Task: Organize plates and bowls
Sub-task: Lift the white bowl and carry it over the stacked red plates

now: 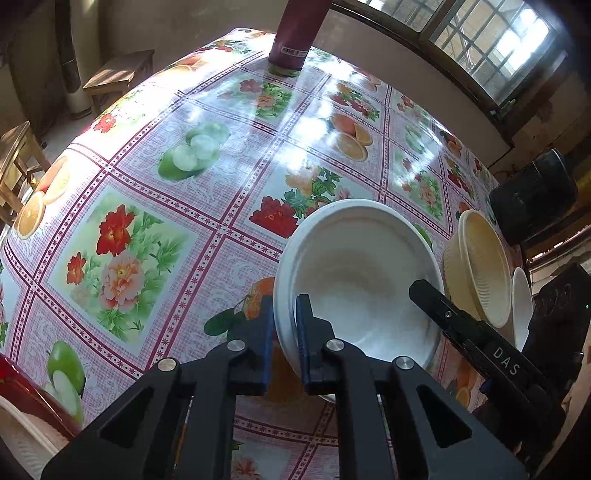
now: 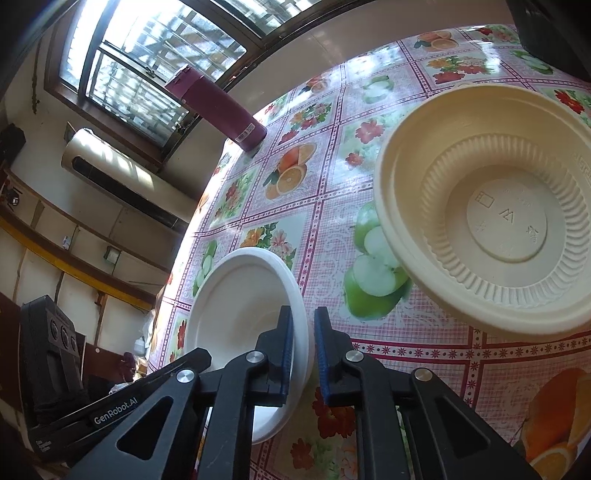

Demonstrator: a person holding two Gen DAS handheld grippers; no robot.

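both grippers [image 1: 284, 332] [image 2: 303, 350] on white bowl [image 1: 354, 273] rim

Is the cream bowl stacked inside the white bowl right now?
No, the cream bowl sits apart on the tablecloth, beside the white bowl.

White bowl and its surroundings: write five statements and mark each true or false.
1. The left hand-held gripper is shut on the rim of the white bowl. True.
2. The right hand-held gripper grips the cream bowl. False: it clamps the white bowl's rim.
3. The cream bowl is ribbed. True.
4. The maroon bottle lies flat. False: it stands upright.
5. The tablecloth is plain white. False: fruit and flower squares.
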